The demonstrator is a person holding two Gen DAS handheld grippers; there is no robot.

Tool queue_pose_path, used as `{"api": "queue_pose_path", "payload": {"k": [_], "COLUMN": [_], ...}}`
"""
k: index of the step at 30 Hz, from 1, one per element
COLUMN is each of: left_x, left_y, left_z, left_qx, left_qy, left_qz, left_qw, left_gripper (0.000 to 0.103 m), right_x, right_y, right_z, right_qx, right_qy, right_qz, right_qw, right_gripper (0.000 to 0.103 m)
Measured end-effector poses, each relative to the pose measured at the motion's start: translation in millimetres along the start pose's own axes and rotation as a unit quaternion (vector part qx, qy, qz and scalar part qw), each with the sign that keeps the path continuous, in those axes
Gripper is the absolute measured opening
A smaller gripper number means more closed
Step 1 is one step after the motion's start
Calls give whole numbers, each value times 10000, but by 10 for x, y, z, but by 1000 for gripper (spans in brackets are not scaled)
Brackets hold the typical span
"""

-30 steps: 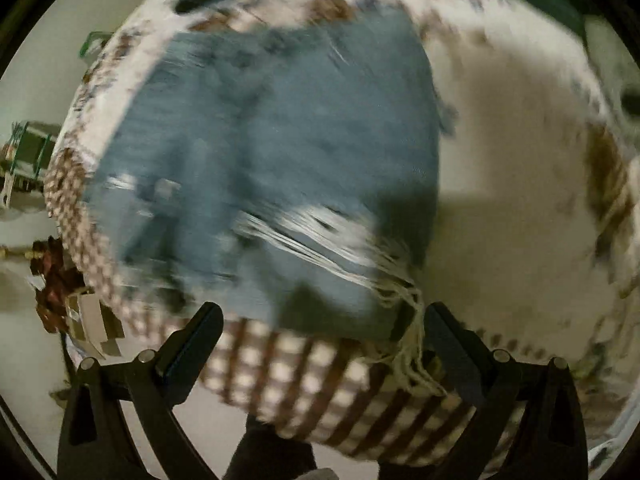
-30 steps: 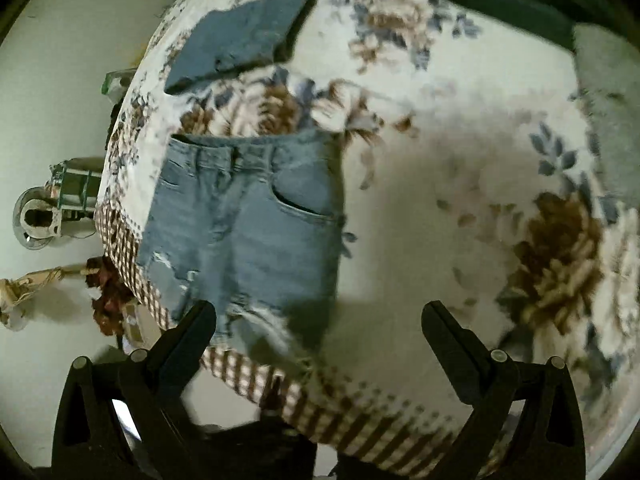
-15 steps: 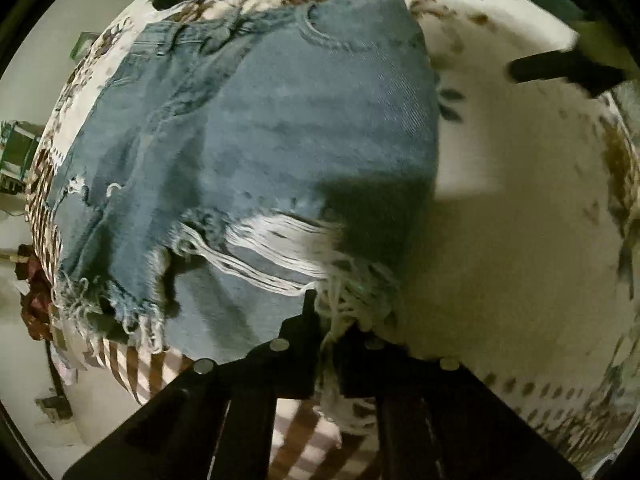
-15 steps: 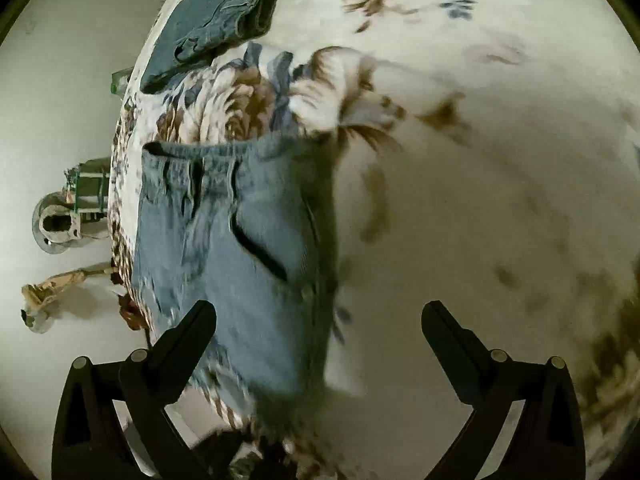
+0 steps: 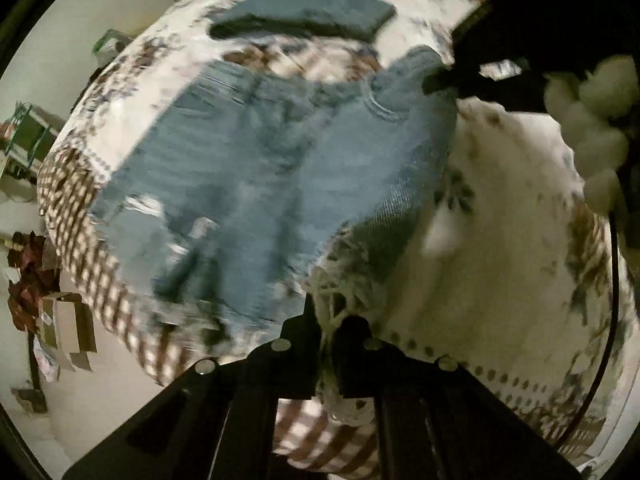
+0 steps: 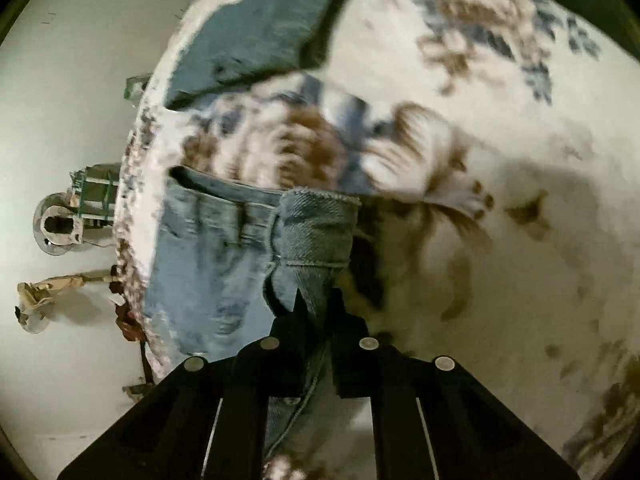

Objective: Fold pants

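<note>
1. Denim shorts (image 5: 256,168) are lying spread on the flowered bedspread (image 5: 500,216), near its checked border, and you are gripping them at two corners of the same side.
2. Your left gripper (image 5: 329,320) is pinching the frayed hem (image 5: 352,276) of one leg, fingers pressed together on the white threads.
3. Your right gripper (image 6: 316,312) is clamping the waistband corner (image 6: 316,228), which is standing up off the bed between the closed fingers.
4. You are, judging by these two holds, beginning a lengthwise fold, so carry both corners across together and at an even height, keeping the edge between them taut.
5. Aim to land that edge on the opposite side seam, waistband to waistband and hem to hem, before letting go.
6. Watch the frayed hem: loose threads are giving a weaker hold than solid cloth, and it could slip if you are pulling hard.
7. Motion blur is smearing most of the shorts in the left view, so wrinkles are hard to judge.
8. Your grippers are hiding the cloth right under them.
9. Another folded denim piece (image 6: 260,36) is lying farther back on the bed, well apart from the shorts; leave it alone.
</note>
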State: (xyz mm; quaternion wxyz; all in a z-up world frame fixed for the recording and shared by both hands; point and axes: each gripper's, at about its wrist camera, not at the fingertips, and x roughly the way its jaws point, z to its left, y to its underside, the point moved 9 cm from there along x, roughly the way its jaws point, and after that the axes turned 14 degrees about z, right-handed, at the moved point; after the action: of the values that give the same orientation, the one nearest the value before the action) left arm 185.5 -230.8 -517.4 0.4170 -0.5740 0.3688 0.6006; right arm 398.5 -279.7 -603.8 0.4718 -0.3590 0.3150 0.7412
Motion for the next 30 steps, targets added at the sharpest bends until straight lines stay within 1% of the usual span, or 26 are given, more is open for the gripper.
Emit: {"api": "queue_pose_path", "payload": {"k": [1,3,4,5,6,7,9,12,14,17,19,21,23,24,26,27,29,30], "left_x": [-65,-234,-259,-312,-357,-374,-334,-128,75,374,599,739,873,916,983,1013,991,947], "left_y": [-25,-112,-123,-159,-167,-226,-305,-462,-547,-622,-658,-683,-720,-739,-759,-757,-742,-716], "left_z": [47,333,378,504,577,738,1043,1506,1800,2113,2291,2411,2503,2540,2578,2602,2652,2681], "left_qx": [-88,-327,-428,-549,-667,-809,-1047,-1411,-1692,-1950,-2073,-2229,-2320,-2389,-2438,-2508,-2692,-2855], "left_qy": [43,110,126,174,216,245,367,564,643,696,710,846,932,982,965,978,1053,1170], "left_qz": [-56,-176,-216,-237,-256,-268,-202,-71,4,161,314,397,474,471,522,567,503,428], "left_qw": [9999,9992,9988,9981,9972,9961,9936,9884,9835,9782,9752,9704,9671,9649,9636,9614,9560,9502], "left_gripper": [4,4,4,4,4,4,4,4,4,5,5,5,6,6,9,9,9,9], "right_x": [-75,-178,-206,-218,-226,-162,-12,339,646,1091,1398,1619,1743,1794,1889,1916,1954,1959], "right_y": [-17,-64,-90,-138,-133,-216,-348,-614,-791,-958,-1045,-1103,-1154,-1185,-1239,-1251,-1262,-1261], "right_z": [185,557,725,954,1054,1323,1666,2139,2360,2526,2644,2650,2636,2633,2623,2621,2627,2647], "right_qx": [-24,-134,-194,-285,-346,-447,-482,-583,-595,-742,-916,-995,-1001,-967,-880,-870,-800,-785], "right_qy": [-36,-46,-52,-30,-4,39,139,412,606,970,1289,1509,1655,1697,1750,1757,1587,1415], "right_qz": [-58,-156,-190,-223,-233,-218,-156,-6,168,405,581,687,742,758,829,876,1001,1025], "right_qw": [10000,9998,9996,9993,9991,9988,9986,9974,9962,9917,9857,9811,9783,9778,9771,9767,9790,9815], "right_gripper": [9,9,9,9,9,9,9,9,9,9,9,9,9,9,9,10,17,25]}}
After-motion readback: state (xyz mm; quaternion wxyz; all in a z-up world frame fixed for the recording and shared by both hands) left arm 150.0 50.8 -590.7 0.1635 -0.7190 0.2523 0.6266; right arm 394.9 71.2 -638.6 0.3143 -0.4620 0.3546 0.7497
